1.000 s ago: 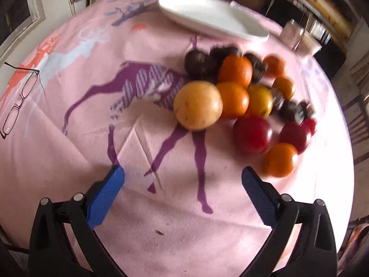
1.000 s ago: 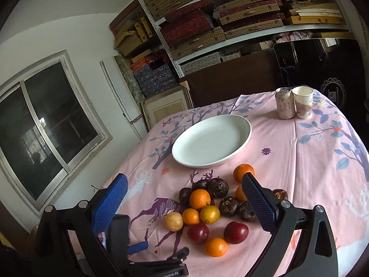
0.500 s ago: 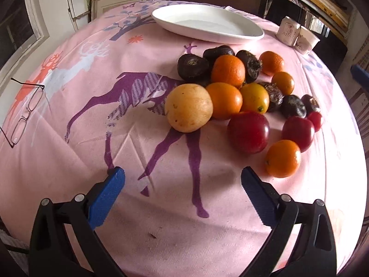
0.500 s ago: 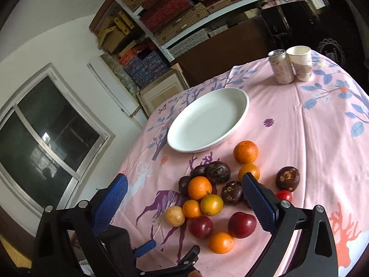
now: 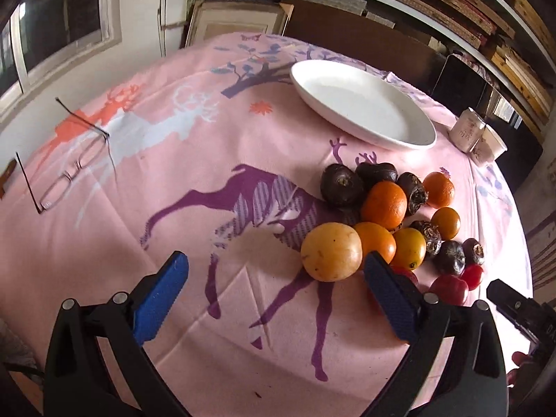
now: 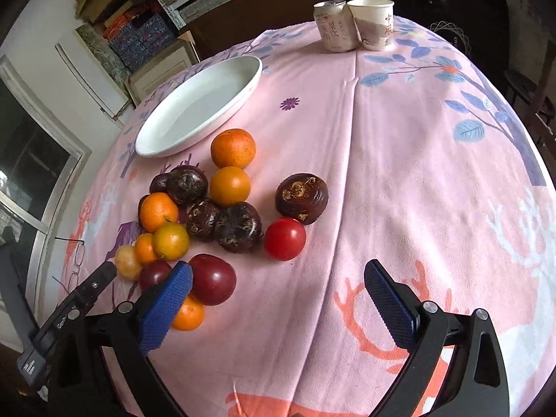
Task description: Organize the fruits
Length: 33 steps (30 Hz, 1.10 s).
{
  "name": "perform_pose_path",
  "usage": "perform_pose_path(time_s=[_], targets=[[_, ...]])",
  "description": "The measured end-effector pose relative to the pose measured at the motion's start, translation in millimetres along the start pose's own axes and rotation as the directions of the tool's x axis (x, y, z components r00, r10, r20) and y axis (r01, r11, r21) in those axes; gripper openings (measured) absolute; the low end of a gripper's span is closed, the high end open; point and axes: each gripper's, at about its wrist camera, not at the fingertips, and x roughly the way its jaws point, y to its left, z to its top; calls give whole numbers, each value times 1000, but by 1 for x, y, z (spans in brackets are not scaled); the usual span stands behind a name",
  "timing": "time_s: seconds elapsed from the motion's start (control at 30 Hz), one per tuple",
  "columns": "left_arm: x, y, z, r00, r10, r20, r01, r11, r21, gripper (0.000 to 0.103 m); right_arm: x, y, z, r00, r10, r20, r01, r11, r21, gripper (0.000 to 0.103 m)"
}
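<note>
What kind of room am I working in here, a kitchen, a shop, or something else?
Probably a home dining or living room that doubles as storage. A round table under a pink printed tablecloth holds a white plate and loose fruit, and shelves of stacked boxes line the wall beside a window.

- white plate (image 6: 194, 111): shallow, oval, empty, lying flat.
- fruit cluster (image 6: 194, 215): oranges, dark wrinkled fruits, red plums, heaped touching each other just below the plate.
- pale yellow fruit (image 5: 330, 251): round, at the cluster's edge farthest from the plate.
- red tomato (image 6: 285, 238) beside a lone dark fruit (image 6: 301, 198), just right of the cluster.
</note>
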Motion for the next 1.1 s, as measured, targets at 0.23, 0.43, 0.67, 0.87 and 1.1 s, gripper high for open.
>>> perform_pose_path(time_s=[0.23,0.43,0.67,0.87,1.1], targets=[[-3,-53,-12,983,158,94,-179,943,281,99,12,35,-7,995,-84,58,94,974,-208,100],[2,-51,-6,986,145,80,-162,944,286,99,24,33,3,1000,-16,-4,15,989,-149,100],[17,-4,-5,995,-49,-91,51,999,19,99,39,43,2,997,-1,-82,-12,987,-158,100],[15,28,-14,968,-246,-47,233,953,-194,99,38,50,-2,997,-20,-74,7,984,-178,100],[13,23,-21,986,-123,-112,115,991,-73,99,14,37,2,998,-54,27,59,970,-235,100]])
